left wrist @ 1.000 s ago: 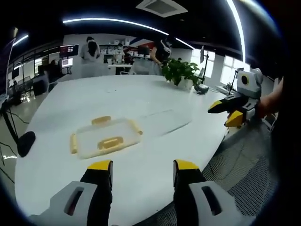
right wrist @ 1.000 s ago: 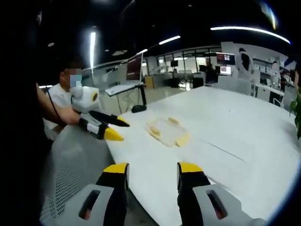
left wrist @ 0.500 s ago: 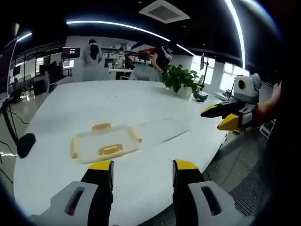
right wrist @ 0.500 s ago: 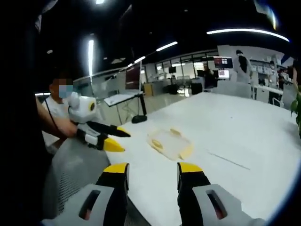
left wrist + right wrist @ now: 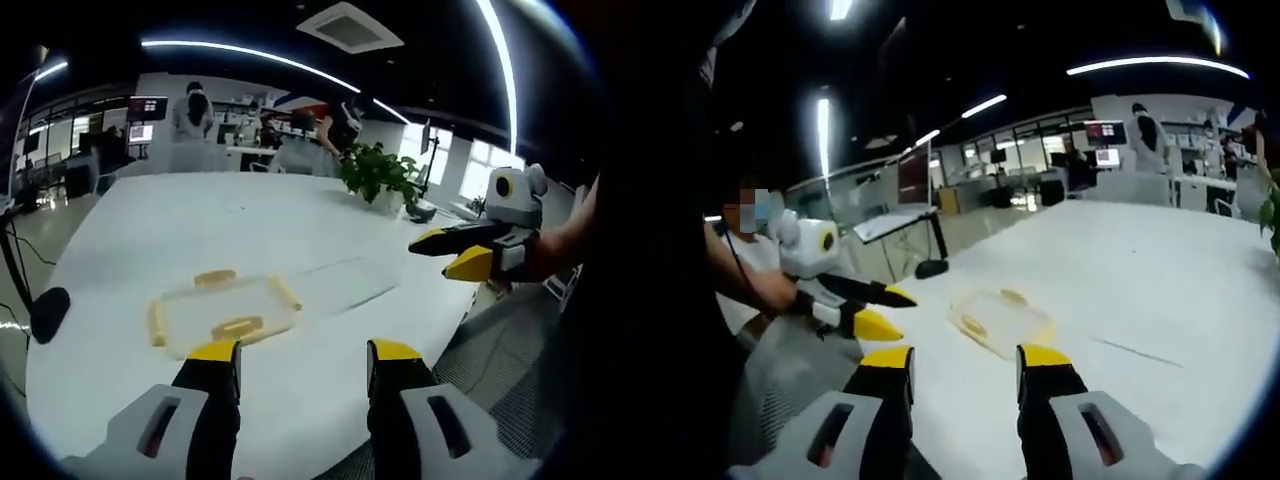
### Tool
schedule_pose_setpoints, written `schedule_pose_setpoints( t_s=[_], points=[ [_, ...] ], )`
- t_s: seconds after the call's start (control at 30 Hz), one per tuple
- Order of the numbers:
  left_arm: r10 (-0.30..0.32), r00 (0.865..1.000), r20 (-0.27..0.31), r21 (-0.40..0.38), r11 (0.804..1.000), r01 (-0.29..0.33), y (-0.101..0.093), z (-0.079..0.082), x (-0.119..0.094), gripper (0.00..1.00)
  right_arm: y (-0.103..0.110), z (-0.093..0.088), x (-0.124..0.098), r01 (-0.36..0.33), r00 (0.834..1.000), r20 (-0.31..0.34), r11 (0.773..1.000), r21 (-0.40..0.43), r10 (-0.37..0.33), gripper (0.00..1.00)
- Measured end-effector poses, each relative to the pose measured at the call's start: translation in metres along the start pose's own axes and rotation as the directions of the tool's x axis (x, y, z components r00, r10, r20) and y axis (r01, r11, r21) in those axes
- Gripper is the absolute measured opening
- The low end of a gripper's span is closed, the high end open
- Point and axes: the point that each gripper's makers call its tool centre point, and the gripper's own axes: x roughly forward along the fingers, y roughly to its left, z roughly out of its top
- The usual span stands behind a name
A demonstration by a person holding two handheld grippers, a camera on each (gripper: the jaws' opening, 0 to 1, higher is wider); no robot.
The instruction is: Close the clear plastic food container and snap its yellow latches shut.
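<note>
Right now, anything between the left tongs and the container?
Nothing: in the left gripper view only bare white table lies between the left tongs and the clear container.

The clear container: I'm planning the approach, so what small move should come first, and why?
Probably bring both grippers in toward the clear container. The left gripper and right gripper are both open, empty and short of it above the white table, and its yellow latches appear to stick outward, unsnapped.
</note>
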Motion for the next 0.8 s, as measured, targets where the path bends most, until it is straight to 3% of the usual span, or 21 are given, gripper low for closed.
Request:
schedule_pose_setpoints(
  t_s=[0.8],
  points=[
    [-0.053, 0.998, -0.038, 0.023, 0.998, 0.054, 0.021, -0.004, 0.007, 0.49, 0.001, -0.001, 0.032, -0.018, 0.999, -0.029, 1.000, -0.023, 0.018, 0.42]
  ],
)
